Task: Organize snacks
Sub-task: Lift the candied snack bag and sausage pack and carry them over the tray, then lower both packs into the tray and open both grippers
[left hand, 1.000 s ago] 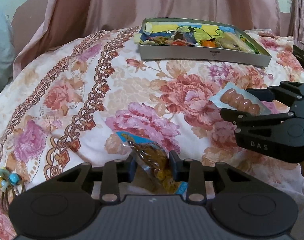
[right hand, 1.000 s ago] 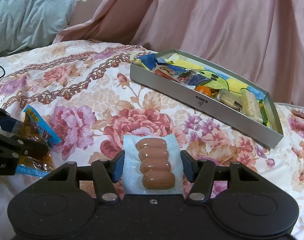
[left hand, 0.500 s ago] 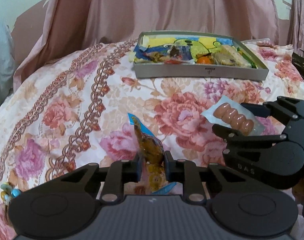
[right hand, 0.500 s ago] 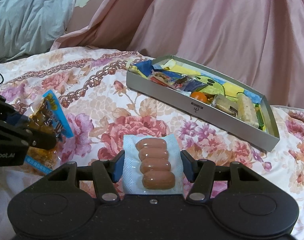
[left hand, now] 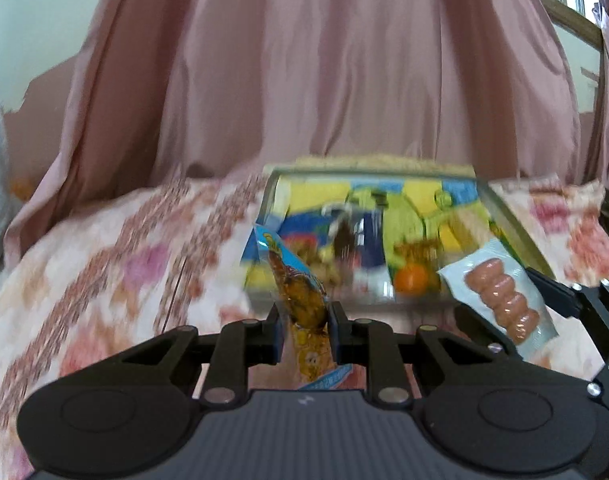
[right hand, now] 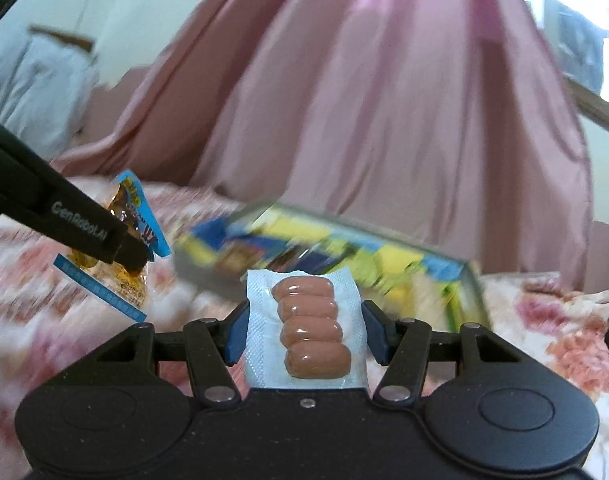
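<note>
Amber snack in a clear packet with blue edges [left hand: 302,300] stands almost upright between the left tongs [left hand: 304,330], its long axis running from the blue strip near the camera up to a tip that leans slightly left. The left tongs have just been closing and now press on it from both sides. A sausage pack [right hand: 308,326], white-backed with four pink links stacked in a row, lies flat between the right tongs [right hand: 304,330]; its long axis points straight ahead, away from the camera, and both blue pads touch its side edges, so the right tongs are clamped on it. Both packets hang in the air above the bed [left hand: 104,280], which wears a floral cover of pink and brown. Further off sits a shallow grey box [right hand: 208,276], blurred, crowded with yellow, blue and orange wrappers; the sausage pack overlaps its near wall in the right wrist view. Pink drapery [left hand: 324,80] rises behind the box. Left of the box the cover is bare.
</note>
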### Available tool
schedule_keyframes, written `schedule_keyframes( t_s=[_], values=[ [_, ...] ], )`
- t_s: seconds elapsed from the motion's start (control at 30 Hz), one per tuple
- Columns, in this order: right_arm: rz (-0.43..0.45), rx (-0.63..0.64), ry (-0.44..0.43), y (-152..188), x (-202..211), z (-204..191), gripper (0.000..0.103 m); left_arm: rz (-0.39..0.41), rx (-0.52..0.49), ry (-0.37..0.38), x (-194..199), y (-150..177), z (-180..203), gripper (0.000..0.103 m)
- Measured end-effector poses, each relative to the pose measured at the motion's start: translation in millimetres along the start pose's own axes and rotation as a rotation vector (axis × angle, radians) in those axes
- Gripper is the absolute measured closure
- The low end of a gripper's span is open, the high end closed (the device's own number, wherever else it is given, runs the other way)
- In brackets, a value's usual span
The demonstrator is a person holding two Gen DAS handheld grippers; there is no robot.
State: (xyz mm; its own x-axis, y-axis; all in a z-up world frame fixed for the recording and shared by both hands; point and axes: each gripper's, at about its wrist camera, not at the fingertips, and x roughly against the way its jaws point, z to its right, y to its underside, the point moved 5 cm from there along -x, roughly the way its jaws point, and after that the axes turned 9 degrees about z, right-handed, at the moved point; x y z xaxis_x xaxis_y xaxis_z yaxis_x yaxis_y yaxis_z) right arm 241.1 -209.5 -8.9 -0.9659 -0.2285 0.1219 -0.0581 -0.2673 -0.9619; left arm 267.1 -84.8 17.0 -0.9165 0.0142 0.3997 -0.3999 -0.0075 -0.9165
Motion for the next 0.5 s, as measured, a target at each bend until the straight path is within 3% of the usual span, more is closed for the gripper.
schedule_keyframes(
  t_s=[0.13,0.27,0.5],
  values=[
    [0.057,-0.088,0.066,-13.5,-28.5,25.0,0.044,0.018,0.001,0.008,-40.1,-22.7,7.7,0.079],
    [0.118,-0.108,0.09,-20.1,-55.3,37.1,0.043,-0.016,0.008,0.019,-78.8,-29.4,7.0,0.079],
    [0.122,-0.117,0.115,3.8,-97.2,47.0,0.043,-0.076,0.005,0.037,-120.2,-23.4,5.9,0.079]
  ],
)
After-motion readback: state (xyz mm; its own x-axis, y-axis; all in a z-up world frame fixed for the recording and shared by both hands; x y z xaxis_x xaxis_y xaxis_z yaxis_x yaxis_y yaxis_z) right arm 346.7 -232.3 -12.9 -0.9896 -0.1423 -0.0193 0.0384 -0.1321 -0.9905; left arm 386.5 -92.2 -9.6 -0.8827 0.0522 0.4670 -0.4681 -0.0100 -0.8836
